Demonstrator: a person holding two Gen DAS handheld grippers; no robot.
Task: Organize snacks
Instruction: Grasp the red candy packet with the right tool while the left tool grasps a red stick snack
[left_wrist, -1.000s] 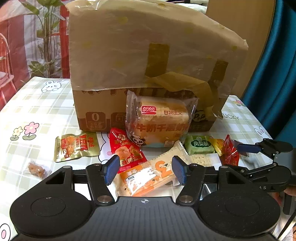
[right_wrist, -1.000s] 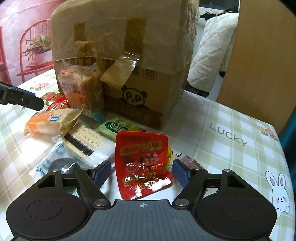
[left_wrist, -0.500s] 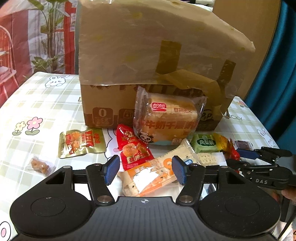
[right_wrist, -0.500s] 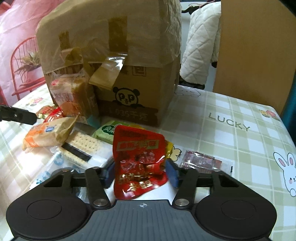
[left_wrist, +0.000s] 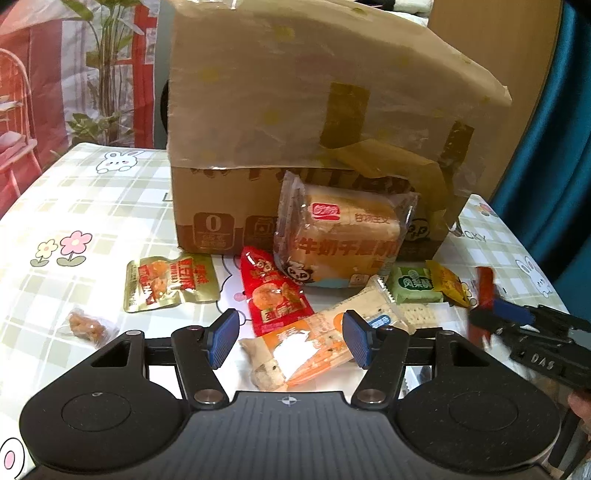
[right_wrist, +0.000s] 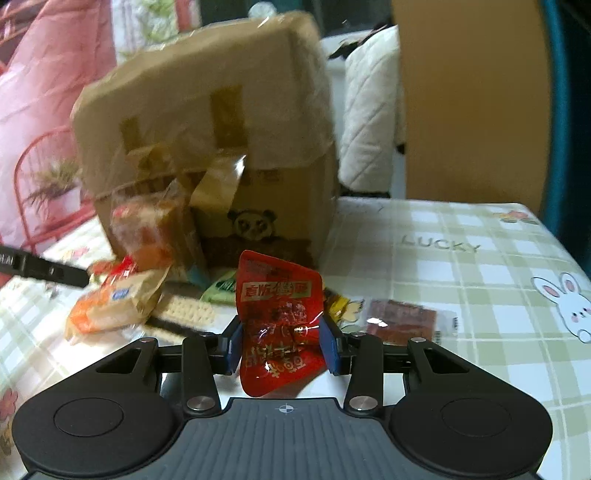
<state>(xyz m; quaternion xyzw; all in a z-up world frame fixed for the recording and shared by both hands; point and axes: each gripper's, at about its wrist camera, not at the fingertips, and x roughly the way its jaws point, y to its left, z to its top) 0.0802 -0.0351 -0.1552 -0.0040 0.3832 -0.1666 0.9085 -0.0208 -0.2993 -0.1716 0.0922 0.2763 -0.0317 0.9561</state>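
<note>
R gripper just closed, pinching 1 red packet; L gripper open, holding nothing; 1 box.

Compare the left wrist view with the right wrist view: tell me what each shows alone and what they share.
Only the left wrist view shows the gold snack packet and the small clear-wrapped snack, both lying on the tablecloth.

Only the right wrist view shows the dark flat sachet and the right gripper from behind; its jaws have just been closing, and its pads press the crumpled red pouch.

Both show the cardboard box, the bread pack against it, the orange biscuit pack, the green packet, and the red pouch.
</note>
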